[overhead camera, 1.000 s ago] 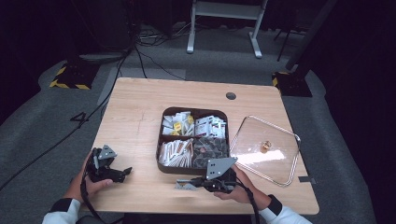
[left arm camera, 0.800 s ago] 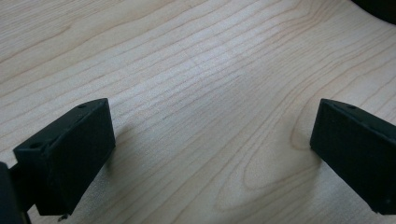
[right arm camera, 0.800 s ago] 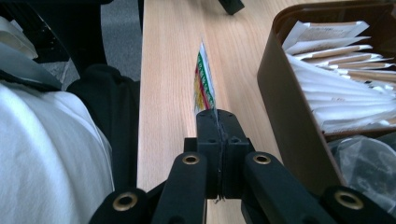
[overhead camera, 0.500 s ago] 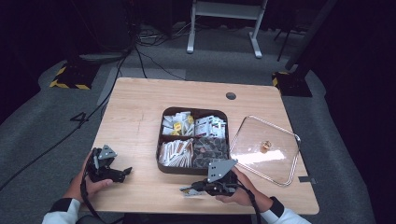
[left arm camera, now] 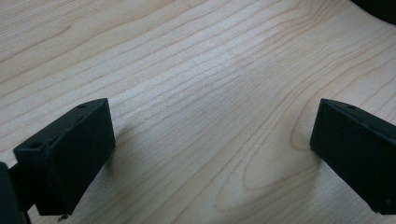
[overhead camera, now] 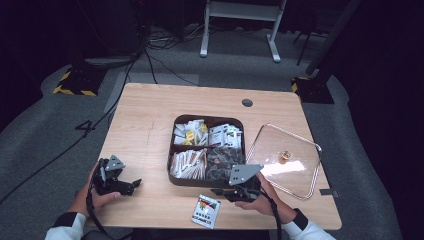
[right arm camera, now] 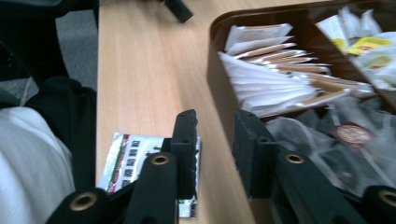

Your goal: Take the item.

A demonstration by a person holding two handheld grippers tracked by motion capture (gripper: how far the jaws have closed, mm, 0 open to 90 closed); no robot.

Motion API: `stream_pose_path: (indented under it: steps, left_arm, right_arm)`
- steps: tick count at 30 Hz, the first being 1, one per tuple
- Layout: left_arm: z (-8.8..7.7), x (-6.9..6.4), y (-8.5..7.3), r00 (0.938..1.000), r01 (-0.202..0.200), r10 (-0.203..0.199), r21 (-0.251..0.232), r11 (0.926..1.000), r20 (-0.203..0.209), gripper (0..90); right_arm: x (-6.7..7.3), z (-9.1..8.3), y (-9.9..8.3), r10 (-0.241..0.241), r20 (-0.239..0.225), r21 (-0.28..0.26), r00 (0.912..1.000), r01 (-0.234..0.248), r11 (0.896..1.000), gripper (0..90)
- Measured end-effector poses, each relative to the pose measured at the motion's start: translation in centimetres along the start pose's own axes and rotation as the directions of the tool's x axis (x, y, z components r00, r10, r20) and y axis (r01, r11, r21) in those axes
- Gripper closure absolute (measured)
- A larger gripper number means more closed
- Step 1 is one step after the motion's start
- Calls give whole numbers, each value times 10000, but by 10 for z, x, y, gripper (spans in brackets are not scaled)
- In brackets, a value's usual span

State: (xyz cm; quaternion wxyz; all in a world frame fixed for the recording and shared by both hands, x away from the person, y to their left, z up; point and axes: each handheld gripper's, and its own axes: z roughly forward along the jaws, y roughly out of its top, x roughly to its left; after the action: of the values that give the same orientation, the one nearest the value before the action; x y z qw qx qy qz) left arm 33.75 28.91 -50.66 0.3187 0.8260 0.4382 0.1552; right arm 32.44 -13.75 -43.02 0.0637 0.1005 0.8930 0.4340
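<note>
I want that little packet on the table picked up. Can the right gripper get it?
Probably yes. The packet lies flat on the table, out of the tray, just beside the right gripper. Nothing sits between them, and the jaws stand apart, holding nothing.

The bench (overhead camera: pixel 150 120) is pale wood with wavy grain. The tray (overhead camera: pixel 172 150) is dark brown, holding white sachets (overhead camera: pixel 187 162) and yellow tags (overhead camera: pixel 190 135). The packet (overhead camera: pixel 206 211) is white with red, green and black print. Both grippers (overhead camera: pixel 132 185) (overhead camera: pixel 216 191) are black. The lid (overhead camera: pixel 285 160) is clear.
</note>
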Motion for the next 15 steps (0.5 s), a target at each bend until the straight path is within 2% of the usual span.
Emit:
stream_pose_path:
  steps: [7, 11, 15]
  left_arm:
    - [0, 0, 0, 10000, -10, 10, 28, 10000, 3, 1]
    - [0, 0, 0, 10000, 2, -2, 31, 10000, 12, 1]
    - [0, 0, 0, 10000, -1, 1, 30, 10000, 15, 1]
  right_arm:
    - [-11, -13, 0, 196, 343, -353, 9992, -184, 9992, 628]
    - [-18, -18, 1, 196, 666, -470, 9976, -165, 9988, 575]
    - [-27, -26, 1, 398, 1059, -647, 9936, -331, 9974, 500]
